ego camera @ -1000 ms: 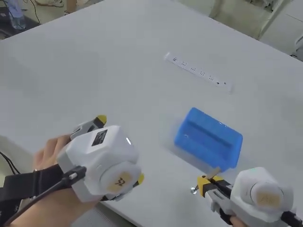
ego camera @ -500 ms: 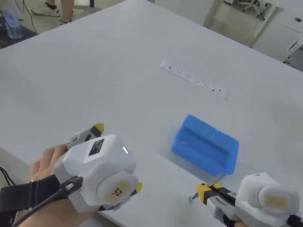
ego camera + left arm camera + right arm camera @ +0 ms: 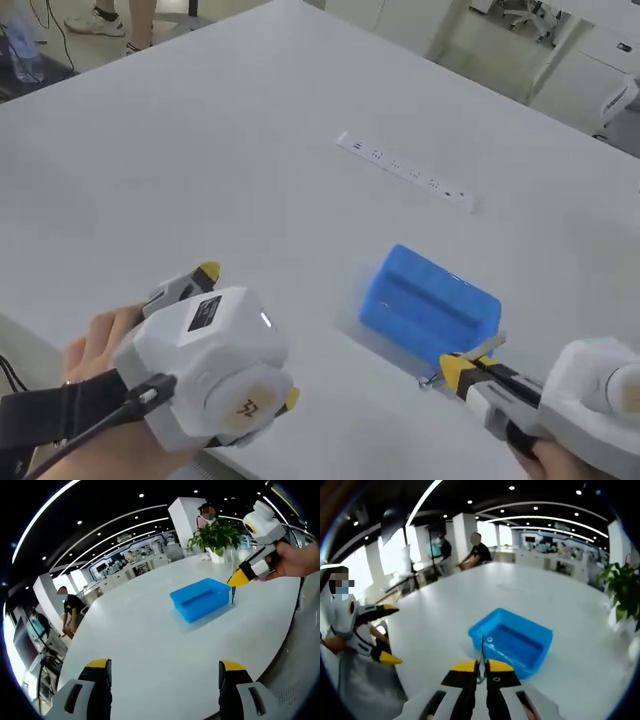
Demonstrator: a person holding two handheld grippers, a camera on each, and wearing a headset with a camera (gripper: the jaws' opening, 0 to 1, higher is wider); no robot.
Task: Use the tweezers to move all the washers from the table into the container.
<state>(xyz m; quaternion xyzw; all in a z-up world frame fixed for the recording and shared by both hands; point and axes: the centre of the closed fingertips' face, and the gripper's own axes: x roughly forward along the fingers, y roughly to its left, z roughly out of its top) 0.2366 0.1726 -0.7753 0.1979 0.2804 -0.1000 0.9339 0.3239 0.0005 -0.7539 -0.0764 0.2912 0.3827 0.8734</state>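
Mid-transfer, close to the drop-off.
On the broad white table [image 3: 200,150] sits the blue rectangular plastic container [image 3: 430,305]. The left gripper [image 3: 165,666] gapes, idle, while the right gripper [image 3: 481,666], just short of the container, is clenched on thin metal tweezers [image 3: 481,647]. A tiny pale ring [image 3: 490,640], likely a washer, shows by the tips; next, probably clear the rim and let go. The black label [image 3: 205,312] is unreadable.

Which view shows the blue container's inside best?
Right gripper view: it looks down into the blue container, floor visible. Head view shows it obliquely from above; left gripper view mostly its outer walls.
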